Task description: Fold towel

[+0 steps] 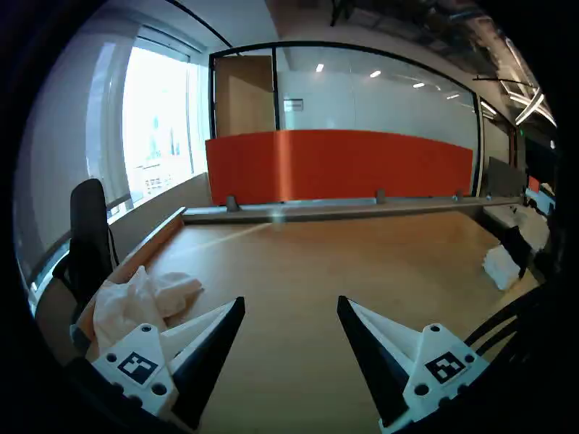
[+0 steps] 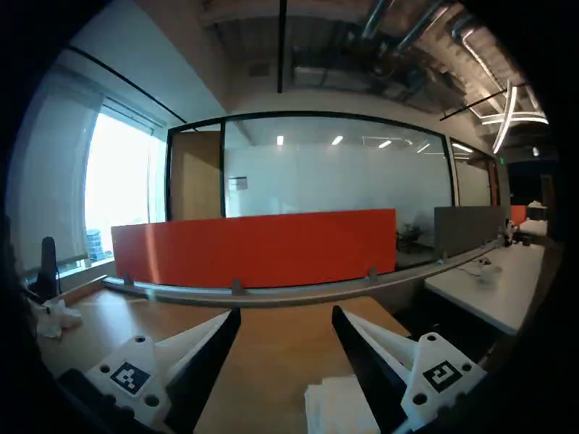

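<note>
In the left gripper view my left gripper [image 1: 290, 307] stands open above the wooden table [image 1: 326, 267], nothing between its fingers. A crumpled pale peach towel [image 1: 141, 296] lies at the table's left edge, just beyond the left finger. A folded white towel [image 1: 504, 266] rests at the far right edge. In the right gripper view my right gripper [image 2: 286, 318] is open and raised over the table [image 2: 275, 362]. A folded white towel [image 2: 339, 405] lies below, beside its right finger. A crumpled cloth [image 2: 56, 318] sits far left.
An orange divider panel [image 1: 340, 165] runs along the table's far edge on a grey rail. A black office chair [image 1: 88, 239] stands at the left by the window. A white desk [image 2: 499, 282] stands to the right across a gap. Glass walls are behind.
</note>
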`<state>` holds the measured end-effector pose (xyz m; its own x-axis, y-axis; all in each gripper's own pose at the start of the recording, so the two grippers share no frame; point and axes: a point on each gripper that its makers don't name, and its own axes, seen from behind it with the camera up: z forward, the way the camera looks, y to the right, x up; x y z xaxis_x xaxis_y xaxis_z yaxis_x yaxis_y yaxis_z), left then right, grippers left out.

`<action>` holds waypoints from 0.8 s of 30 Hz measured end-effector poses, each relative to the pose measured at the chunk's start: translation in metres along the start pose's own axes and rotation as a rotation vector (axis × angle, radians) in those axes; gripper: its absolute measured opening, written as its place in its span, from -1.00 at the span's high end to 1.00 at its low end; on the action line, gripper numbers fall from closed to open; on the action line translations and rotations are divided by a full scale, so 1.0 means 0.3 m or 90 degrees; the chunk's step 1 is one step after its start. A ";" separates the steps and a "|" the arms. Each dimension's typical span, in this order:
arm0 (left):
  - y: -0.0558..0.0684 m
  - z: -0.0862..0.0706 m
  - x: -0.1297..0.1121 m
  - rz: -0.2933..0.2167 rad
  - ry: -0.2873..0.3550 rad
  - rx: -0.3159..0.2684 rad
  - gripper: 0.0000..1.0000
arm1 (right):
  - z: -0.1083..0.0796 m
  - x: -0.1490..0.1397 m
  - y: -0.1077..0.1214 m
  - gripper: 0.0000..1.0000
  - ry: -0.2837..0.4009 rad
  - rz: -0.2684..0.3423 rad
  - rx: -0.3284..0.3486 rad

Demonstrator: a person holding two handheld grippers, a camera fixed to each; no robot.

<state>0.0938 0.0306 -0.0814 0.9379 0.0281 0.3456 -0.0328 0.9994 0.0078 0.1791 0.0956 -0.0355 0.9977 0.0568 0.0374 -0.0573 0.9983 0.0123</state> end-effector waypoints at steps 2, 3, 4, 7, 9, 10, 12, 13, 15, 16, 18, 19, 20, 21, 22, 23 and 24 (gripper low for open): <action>-0.026 0.001 0.042 -0.010 0.024 0.005 -0.89 | 0.004 0.000 -0.028 -0.99 0.000 -0.002 0.006; -0.041 0.002 0.064 -0.015 0.036 0.008 -0.89 | 0.006 0.001 -0.044 -0.99 0.001 -0.004 0.010; -0.056 0.004 0.079 -0.019 0.044 0.011 -0.89 | 0.010 0.004 -0.057 -0.98 0.002 -0.006 0.012; -0.103 0.013 0.122 -0.029 0.070 0.020 -0.89 | 0.021 0.012 -0.098 -0.99 0.007 -0.012 0.017; -0.132 0.021 0.148 -0.036 0.088 0.025 -0.89 | 0.028 0.013 -0.126 -0.99 0.012 -0.016 0.020; -0.141 0.027 0.153 -0.037 0.096 0.026 -0.89 | 0.031 0.008 -0.140 -0.99 0.014 -0.018 0.022; -0.160 0.040 0.162 -0.040 0.111 0.027 -0.89 | 0.036 -0.004 -0.167 -0.99 0.018 -0.023 0.025; -0.164 0.048 0.159 -0.041 0.115 0.027 -0.89 | 0.039 -0.011 -0.178 -0.99 0.019 -0.024 0.026; -0.170 0.066 0.152 -0.042 0.125 0.027 -0.89 | 0.044 -0.028 -0.200 -0.99 0.021 -0.027 0.027; -0.168 0.075 0.144 -0.042 0.127 0.024 -0.89 | 0.046 -0.037 -0.209 -0.99 0.023 -0.027 0.027; -0.162 0.096 0.125 -0.043 0.133 0.017 -0.89 | 0.050 -0.056 -0.228 -0.99 0.026 -0.027 0.028; -0.157 0.106 0.113 -0.043 0.134 0.014 -0.89 | 0.050 -0.067 -0.236 -0.99 0.027 -0.027 0.028; -0.153 0.117 0.100 -0.043 0.135 0.011 -0.89 | 0.051 -0.078 -0.244 -0.99 0.029 -0.027 0.028; -0.148 0.129 0.086 -0.043 0.136 0.008 -0.89 | 0.052 -0.092 -0.253 -0.99 0.030 -0.027 0.027; -0.142 0.140 0.073 -0.042 0.138 0.005 -0.89 | 0.052 -0.109 -0.259 -0.99 0.031 -0.028 0.027; -0.136 0.152 0.059 -0.041 0.139 0.002 -0.89 | 0.053 -0.125 -0.265 -0.99 0.031 -0.028 0.027; -0.130 0.164 0.044 -0.041 0.141 -0.001 -0.89 | 0.054 -0.145 -0.271 -0.99 0.031 -0.029 0.026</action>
<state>0.0904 -0.0088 -0.0311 0.9909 -0.0318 0.1307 0.0292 0.9993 0.0215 0.1397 0.0119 -0.0219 0.9999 0.0123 -0.0121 -0.0116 0.9985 0.0537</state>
